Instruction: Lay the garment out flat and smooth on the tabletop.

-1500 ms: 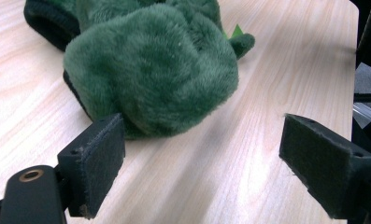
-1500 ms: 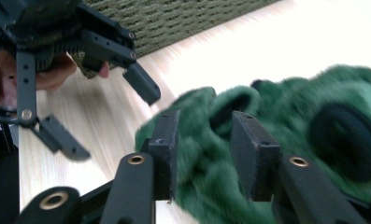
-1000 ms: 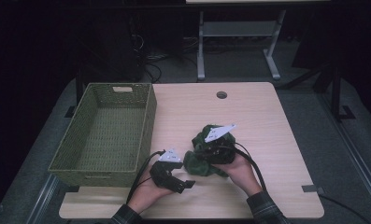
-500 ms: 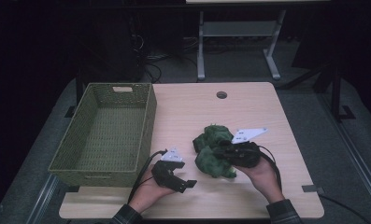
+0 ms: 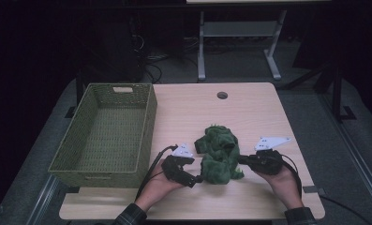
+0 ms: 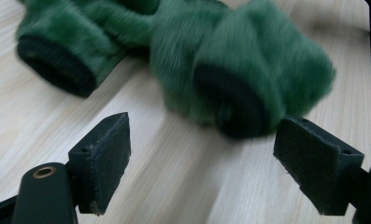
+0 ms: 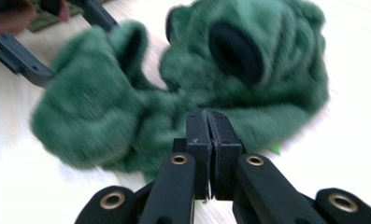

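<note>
A green fleece garment (image 5: pixel 219 152) with black-lined cuffs lies bunched on the wooden table (image 5: pixel 249 108), near its front. My right gripper (image 5: pixel 242 160) comes at it from the right. In the right gripper view its jaws (image 7: pixel 206 123) are pressed together on an edge of the garment (image 7: pixel 248 79). My left gripper (image 5: pixel 193 180) sits at the garment's lower left. Its jaws (image 6: pixel 206 154) stand wide and have just been closing a little. A blurred cuff (image 6: pixel 234 105) lies just beyond the pads (image 6: pixel 103 154), and nothing is pinched between them.
A green woven basket (image 5: pixel 146 126) stands with nothing in it on the table's left side, close to my left hand. A round cable hole (image 5: pixel 222 95) sits near the far edge. Dark floor and a metal stand (image 5: pixel 202 47) lie beyond the table.
My right gripper has slid to the right across the table, and the garment has shifted and stretched with it. The left hand has edged slightly toward the garment.
</note>
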The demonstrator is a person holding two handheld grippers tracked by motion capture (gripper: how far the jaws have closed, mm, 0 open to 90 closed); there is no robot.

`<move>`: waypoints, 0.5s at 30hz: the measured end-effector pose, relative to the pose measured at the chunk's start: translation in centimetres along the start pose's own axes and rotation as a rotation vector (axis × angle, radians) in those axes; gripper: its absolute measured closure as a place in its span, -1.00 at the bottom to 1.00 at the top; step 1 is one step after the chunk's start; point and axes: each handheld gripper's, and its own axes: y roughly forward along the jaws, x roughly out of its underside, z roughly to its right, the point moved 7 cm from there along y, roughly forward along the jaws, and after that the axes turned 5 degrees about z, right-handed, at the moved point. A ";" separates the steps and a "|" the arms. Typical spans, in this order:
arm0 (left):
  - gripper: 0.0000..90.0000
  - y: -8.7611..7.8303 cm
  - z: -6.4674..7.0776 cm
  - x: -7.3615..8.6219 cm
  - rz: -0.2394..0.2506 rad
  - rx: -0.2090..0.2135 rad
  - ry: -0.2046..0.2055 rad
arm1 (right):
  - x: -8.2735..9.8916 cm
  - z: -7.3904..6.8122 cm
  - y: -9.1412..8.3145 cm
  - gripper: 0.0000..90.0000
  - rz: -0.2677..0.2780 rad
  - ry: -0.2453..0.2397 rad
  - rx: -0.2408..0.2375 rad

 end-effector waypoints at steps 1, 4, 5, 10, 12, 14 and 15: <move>-0.58 0.2 0.1 -0.1 0.000 0.001 0.005 | 0.3 0.1 0.0 0.93 -0.004 0.004 -0.001; -0.55 0.4 0.2 -0.3 -0.001 0.008 0.013 | 0.4 -0.2 -0.3 0.81 0.003 0.013 -0.013; -0.52 0.3 0.3 -0.4 0.001 0.013 0.016 | 0.3 -0.3 -0.4 0.79 0.009 0.004 -0.015; 0.07 -0.3 1.4 -1.2 0.046 0.099 0.026 | -0.3 -0.8 -0.5 0.69 0.017 -0.002 -0.019; 0.40 -0.2 1.7 -1.5 0.043 0.113 0.050 | -0.3 -0.8 -0.6 0.69 0.017 -0.001 -0.019; 0.64 0.0 2.0 -1.9 0.042 0.120 0.061 | -0.2 -0.7 -0.8 0.67 0.023 -0.007 -0.008; 0.71 0.2 2.1 -2.2 0.043 0.126 0.065 | -0.2 -0.6 -1.0 0.67 0.025 -0.007 -0.004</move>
